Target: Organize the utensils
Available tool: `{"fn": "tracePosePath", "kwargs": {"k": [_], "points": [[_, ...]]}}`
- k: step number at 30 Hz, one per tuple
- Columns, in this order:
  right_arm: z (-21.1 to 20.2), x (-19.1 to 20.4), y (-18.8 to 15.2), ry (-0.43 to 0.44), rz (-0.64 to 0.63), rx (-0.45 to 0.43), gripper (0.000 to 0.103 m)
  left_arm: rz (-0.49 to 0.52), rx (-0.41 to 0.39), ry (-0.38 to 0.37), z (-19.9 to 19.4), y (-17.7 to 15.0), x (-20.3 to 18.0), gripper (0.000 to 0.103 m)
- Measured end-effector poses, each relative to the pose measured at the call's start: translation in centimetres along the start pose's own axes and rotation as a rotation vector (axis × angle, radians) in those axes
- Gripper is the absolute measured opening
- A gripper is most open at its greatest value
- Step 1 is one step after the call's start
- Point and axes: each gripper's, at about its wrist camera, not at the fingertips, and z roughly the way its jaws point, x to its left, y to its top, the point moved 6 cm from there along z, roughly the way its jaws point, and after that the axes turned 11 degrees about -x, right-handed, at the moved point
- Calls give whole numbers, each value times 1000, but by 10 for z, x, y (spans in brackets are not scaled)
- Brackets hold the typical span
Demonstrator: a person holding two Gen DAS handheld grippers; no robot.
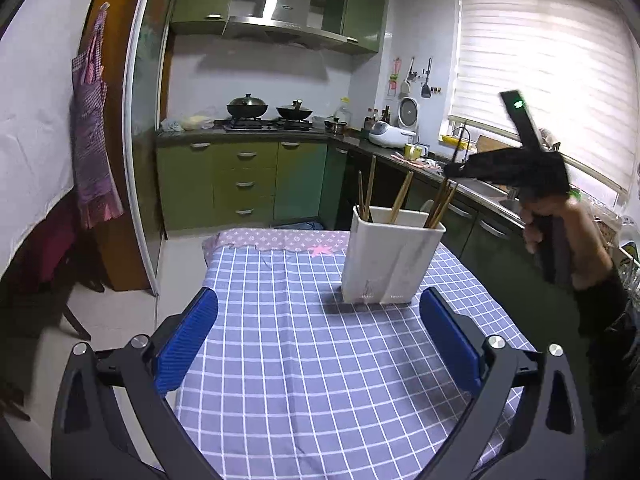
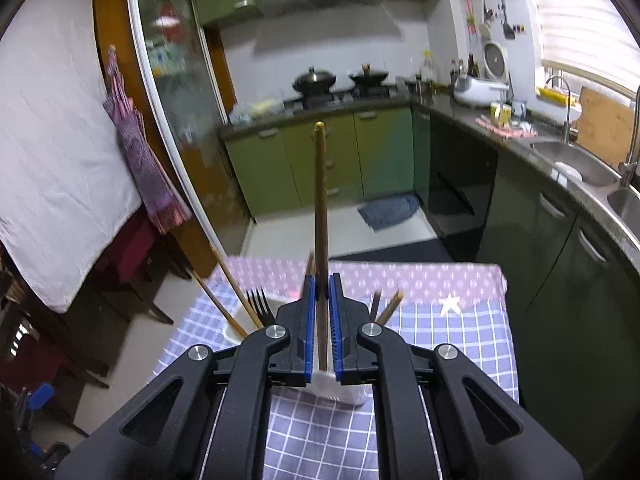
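White rectangular plastic utensil holder (image 1: 394, 258) stands upright on the blue-and-white checked tablecloth (image 1: 304, 380), near the table's far end, where a strip of pink patterned cloth (image 1: 280, 237) shows.

Left wrist view: holder seen whole, from the side. At least six brown wooden chopsticks (image 1: 401, 197) stick up from it, leaning in different directions; exact count uncertain where they bunch at the right corner. Left gripper (image 1: 318, 344) is low over the cloth, blue pads spread wide, nothing between them, holder just beyond the fingertips. A hand (image 1: 560, 232) holds the other gripper above and to the right of the holder.

Right wrist view: holder mostly hidden behind the gripper body; only the white rim and base show. Right gripper (image 2: 322, 292) is clamped on one long brown wooden chopstick (image 2: 320, 200), which points up and away between the blue pads, directly over the holder. This view alone shows one black fork (image 2: 259, 304) standing in the holder's left part, beside two leaning chopsticks.

Surroundings: green kitchen cabinets (image 1: 244, 184), two black woks (image 1: 247, 106) on the stove, steel sink (image 2: 576, 164) on the right, purple checked apron (image 1: 94, 132) hanging on the left.
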Motion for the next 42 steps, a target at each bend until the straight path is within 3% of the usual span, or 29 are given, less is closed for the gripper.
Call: {"fn": "tracePosePath", "kwargs": {"k": [5,9,13,16,17,22,25,34,42], "points": [[13,1,-19,-11,-19,28,10,37,-12,4,-4,-10,-15,96],[-17,0,-17,18,-6,-23,10,43,0,-10,-2,-16,-23,96],[-79,3,-30,73,0,-103,35,57,6,-7,-1,-21,-26,96],[-121,-2,-66,79,-8,-125,46,61,13,-11,-1,-29,-28,96],[-132,-6,-82,69,-6,-126,49,61,19,-14,-1,-33,-29,96],[-177,-27,-169,-41,-2,-148,88,79,45,-9,-1,-55,-37,96],[-201,-30,-201,-64,-11,-194,98,77,51,-11,-7,-63,-43,96],[-280,-17,-213,-66,-26,-357,98,78,0,-2,-55,-51,-51,96],[-330,2,-217,-65,-39,-402,98,78,-42,29,-97,-45,-49,96]]}}
